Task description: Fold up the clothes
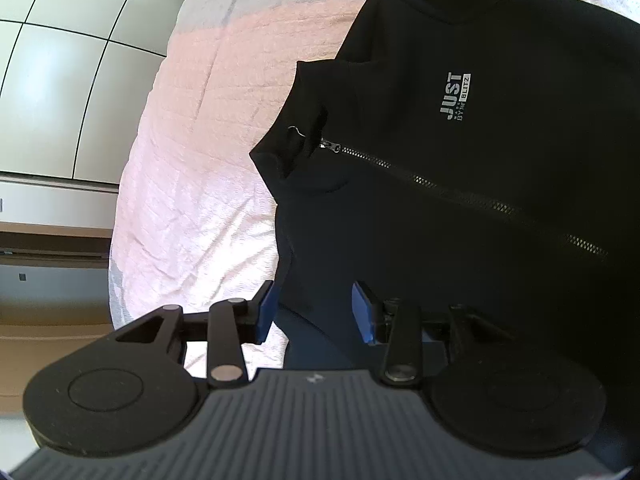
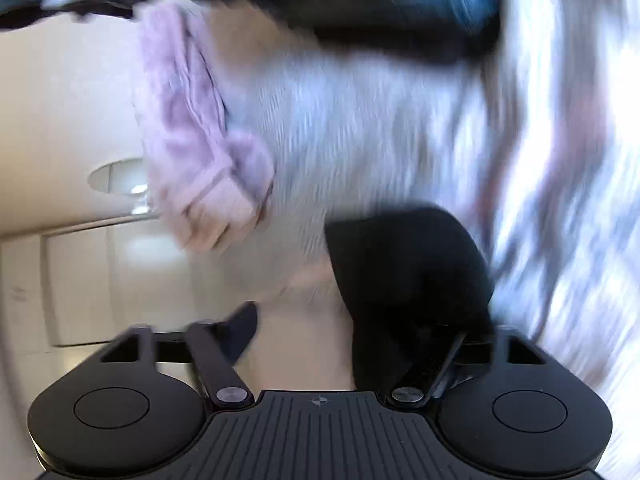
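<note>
Holding my left hand-held gripper (image 1: 316,312) over the bed, I see its two blue pads (image 1: 265,312) standing apart. Black cloth lies between them, but the pads do not squeeze it. This cloth is the edge of a black jacket (image 1: 460,168).

The jacket lies spread on the bed, on top of a pink and white blanket (image 1: 200,160). It fills the right side of my left view. A silver zipper (image 1: 460,196) runs across its front, closed up to the small pull (image 1: 331,146) near the collar. White letters (image 1: 456,96) on the chest say JUST and BLITZ. To the left of the bed I see the pale tile floor (image 1: 60,80).

My right view is very blurry. My right hand-held gripper (image 2: 320,332) has its fingers spread wide. The left finger (image 2: 240,332) is bare. A bunch of black cloth (image 2: 408,280) sits against the right finger and hides it. The cloth touches that side only, so nothing is pinched between the fingers. I cannot tell which part of the jacket this bunch is.

Past the fingers I see more of the blanket (image 2: 360,140), striped pink, white and gray. A pink corner (image 2: 192,140) of it hangs folded over on the left. More dark cloth (image 2: 380,8) shows along the top of this view.
</note>
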Demonstrator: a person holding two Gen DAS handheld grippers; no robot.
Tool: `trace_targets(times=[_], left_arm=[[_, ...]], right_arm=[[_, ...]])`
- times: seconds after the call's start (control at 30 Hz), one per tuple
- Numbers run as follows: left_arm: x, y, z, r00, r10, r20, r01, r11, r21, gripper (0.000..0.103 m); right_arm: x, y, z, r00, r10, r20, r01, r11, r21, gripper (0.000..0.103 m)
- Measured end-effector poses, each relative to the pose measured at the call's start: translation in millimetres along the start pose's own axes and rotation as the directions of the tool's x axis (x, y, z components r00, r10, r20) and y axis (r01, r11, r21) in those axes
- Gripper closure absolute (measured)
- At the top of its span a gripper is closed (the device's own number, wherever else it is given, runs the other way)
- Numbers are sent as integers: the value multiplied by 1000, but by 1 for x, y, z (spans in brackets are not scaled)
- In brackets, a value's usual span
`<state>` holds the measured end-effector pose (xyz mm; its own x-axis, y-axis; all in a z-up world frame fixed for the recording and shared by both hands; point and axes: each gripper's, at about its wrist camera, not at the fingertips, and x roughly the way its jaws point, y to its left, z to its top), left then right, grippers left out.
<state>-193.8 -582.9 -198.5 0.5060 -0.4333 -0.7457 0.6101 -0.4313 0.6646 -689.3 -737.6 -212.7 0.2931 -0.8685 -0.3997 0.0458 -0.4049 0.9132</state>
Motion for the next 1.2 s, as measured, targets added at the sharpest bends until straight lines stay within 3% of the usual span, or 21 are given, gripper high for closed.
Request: trace_targets(times=[0.03, 0.07, 0.1, 0.13, 0.17, 0.23, 0.3, 0.43, 0.5, 0.63, 0.73, 0.8, 0.83, 0.87, 0.93, 1.0, 1.03, 1.1, 1.13, 1.17, 1.2], left_arm=[[-2, 1, 0, 1000, 1, 1, -1, 1000, 1, 66], [-2, 1, 0, 1000, 1, 2, -1, 1000, 1, 65], [-3, 1, -1, 1000, 0, 3, 0, 1000, 1, 65], [-4, 0, -1, 1000, -2, 4, 2, 1000, 0, 66], [-5, -1, -1, 1000, -4, 4, 4, 1000, -1, 65], [-7, -4, 0, 1000, -9, 8, 9, 1000, 0, 65], [-9, -9, 0, 1000, -18, 11, 18, 1000, 4, 65], [-10, -15, -1, 1000, -20, 14, 20, 1000, 7, 64], [-7, -15, -4, 1000, -23, 2, 23, 1000, -12, 64], [2, -10, -11, 1000, -21, -20, 20, 998, -58, 64], [8, -9, -19, 999, -26, -35, 23, 995, -95, 64], [12, -8, -25, 998, -33, -46, 28, 993, -117, 64], [14, -8, -27, 998, -37, -51, 30, 991, -127, 64], [16, -8, -30, 998, -37, -55, 30, 990, -135, 64], [18, -8, -33, 997, -40, -64, 30, 989, -146, 64], [19, -7, -35, 997, -43, -69, 32, 989, -146, 64], [19, -7, -36, 997, -43, -71, 33, 990, -140, 64], [20, -7, -37, 996, -42, -73, 32, 991, -127, 64], [21, -7, -37, 996, -41, -74, 31, 992, -119, 64], [22, -6, -36, 996, -41, -73, 32, 993, -116, 64], [24, -6, -35, 997, -42, -72, 33, 993, -117, 63]], right_arm=[[-4, 10, 4, 999, -27, 24, 28, 997, -71, 68], [-10, 27, 6, 998, -53, 39, 60, 980, -190, 77], [-16, 50, 4, 996, -62, 56, 78, 932, -355, 77], [-23, 72, 1, 995, -63, 76, 94, 852, -515, 77], [-33, 93, -7, 994, -38, 100, 96, 734, -673, 77], [-52, 112, -20, 991, -1, 132, 108, 581, -807, 77], [-59, 103, -14, 989, -42, 139, 136, 593, -793, 77], [-63, 59, 5, 961, -241, 135, 268, 691, -671, 77], [-69, 50, 3, 956, -270, 113, 274, 692, -668, 77], [-72, 53, -19, 955, -294, 48, 236, 647, -725, 76], [-62, 64, -52, 953, -299, -59, 137, 594, -793, 75], [-48, 70, -82, 938, -307, -161, 30, 534, -845, 74], [-38, 69, -89, 928, -314, -198, -12, 510, -860, 69], [-27, 69, -94, 918, -326, -228, -43, 489, -871, 56], [-4, 62, -86, 898, -379, -221, -11, 485, -875, 47], [19, 55, -77, 876, -432, -214, 21, 479, -878, 47], [29, 53, -71, 869, -451, -204, 42, 478, -878, 47], [25, 55, -43, 898, -429, -97, 136, 481, -866, 47], [12, 64, -34, 906, -417, 68, 246, 391, -887, 47], [0, 73, -26, 896, -389, 214, 348, 316, -882, 47], [-13, 78, -17, 892, -353, 282, 397, 312, -863, 47]])
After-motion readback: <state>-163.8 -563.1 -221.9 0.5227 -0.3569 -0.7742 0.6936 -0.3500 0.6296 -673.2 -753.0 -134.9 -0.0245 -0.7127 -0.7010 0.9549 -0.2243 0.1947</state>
